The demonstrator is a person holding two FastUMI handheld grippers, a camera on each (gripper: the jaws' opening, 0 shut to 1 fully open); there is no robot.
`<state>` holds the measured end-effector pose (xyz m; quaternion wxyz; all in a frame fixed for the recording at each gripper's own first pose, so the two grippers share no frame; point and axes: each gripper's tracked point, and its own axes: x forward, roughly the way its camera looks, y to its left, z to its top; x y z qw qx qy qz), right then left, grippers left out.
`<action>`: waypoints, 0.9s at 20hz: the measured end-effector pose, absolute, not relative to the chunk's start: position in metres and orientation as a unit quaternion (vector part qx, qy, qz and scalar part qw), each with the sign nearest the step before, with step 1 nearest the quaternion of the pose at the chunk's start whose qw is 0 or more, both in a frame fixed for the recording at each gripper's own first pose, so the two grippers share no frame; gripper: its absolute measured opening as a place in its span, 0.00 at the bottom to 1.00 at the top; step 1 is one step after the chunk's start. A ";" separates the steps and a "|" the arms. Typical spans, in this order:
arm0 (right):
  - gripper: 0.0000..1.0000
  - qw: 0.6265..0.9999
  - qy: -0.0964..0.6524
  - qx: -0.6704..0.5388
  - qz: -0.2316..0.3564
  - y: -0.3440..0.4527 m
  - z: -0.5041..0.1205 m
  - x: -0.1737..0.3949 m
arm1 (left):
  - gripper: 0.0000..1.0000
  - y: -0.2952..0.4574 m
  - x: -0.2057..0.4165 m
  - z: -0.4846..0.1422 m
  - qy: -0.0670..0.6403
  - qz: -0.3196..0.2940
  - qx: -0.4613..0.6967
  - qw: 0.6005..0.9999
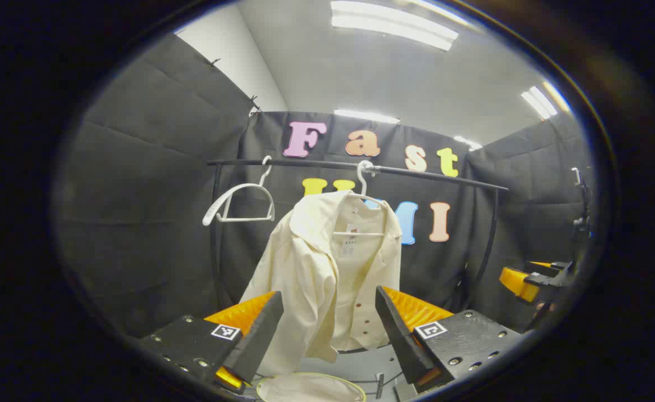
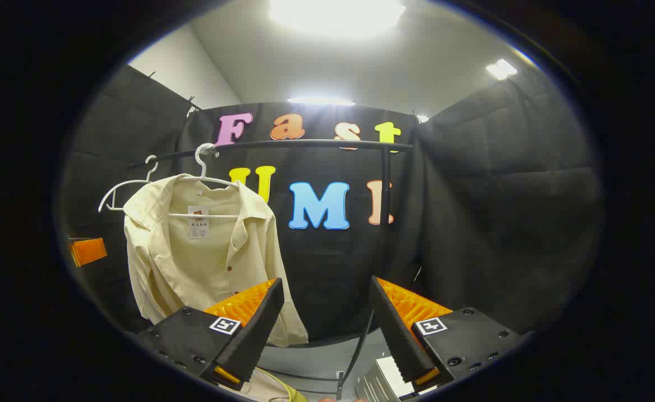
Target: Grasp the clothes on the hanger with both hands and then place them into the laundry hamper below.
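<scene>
Both grippers' fingers spread, apart from cream shirt [image 1: 327, 268] on hanger [image 1: 364, 195].

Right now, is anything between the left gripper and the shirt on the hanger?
No. In the left gripper view the open left gripper faces the cream shirt with only open air between.

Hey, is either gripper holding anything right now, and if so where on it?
Nothing is held. The left gripper and right gripper are both open, short of the cream shirt hanging on its white hanger.
</scene>
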<state>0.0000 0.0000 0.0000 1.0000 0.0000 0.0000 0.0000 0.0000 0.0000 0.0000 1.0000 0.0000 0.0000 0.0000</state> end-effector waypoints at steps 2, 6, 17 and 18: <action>0.98 1.000 0.007 0.004 -0.002 -0.001 -0.004 -0.003 | 0.97 -0.001 -0.002 0.000 0.002 0.002 0.006 1.000; 0.98 1.000 0.018 0.010 -0.011 -0.002 -0.012 -0.008 | 0.98 -0.003 -0.005 0.001 -0.004 0.003 0.016 1.000; 0.98 1.000 0.016 0.017 -0.020 -0.005 -0.012 -0.021 | 0.98 -0.004 -0.006 -0.001 0.006 -0.004 0.017 1.000; 0.98 0.999 0.017 0.018 -0.020 -0.003 -0.011 -0.021 | 0.97 0.001 -0.004 -0.003 0.012 0.008 0.023 1.000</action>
